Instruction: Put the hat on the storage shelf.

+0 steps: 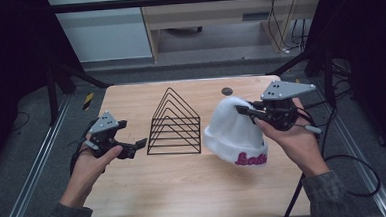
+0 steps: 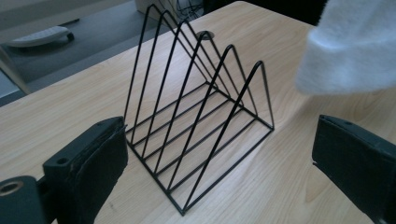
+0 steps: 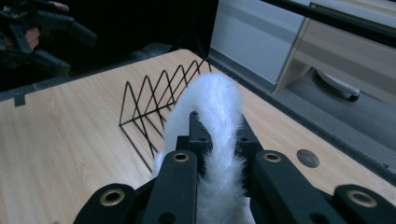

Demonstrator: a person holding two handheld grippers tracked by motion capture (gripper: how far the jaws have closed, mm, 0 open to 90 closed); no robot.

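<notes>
One wooden table (image 1: 185, 189) carries the whole scene, its light top reaching out ahead of both grippers. On it is one white knit beanie (image 1: 235, 131) with pink lettering on its cuff; its crown is pinched in the right gripper (image 1: 246, 110), which is clenched on the fabric, and the cuff end hangs below and to the left of that gripper, at or just above the tabletop. In the right gripper view the fuzzy white fold (image 3: 219, 121) rises between the two black jaws, pressed from both sides. One black wire file rack (image 1: 174, 124) stands upright between the two grippers, just left of the beanie and just right of the left gripper (image 1: 142, 143). It has six triangular dividers, counted in the left gripper view (image 2: 201, 116), where it stands straight ahead of the jaws. The left gripper is released, its two jaws spread wide with nothing between them. One small dark round disc (image 1: 226, 91) is set in the tabletop beyond the right gripper, past the beanie's crown.
</notes>
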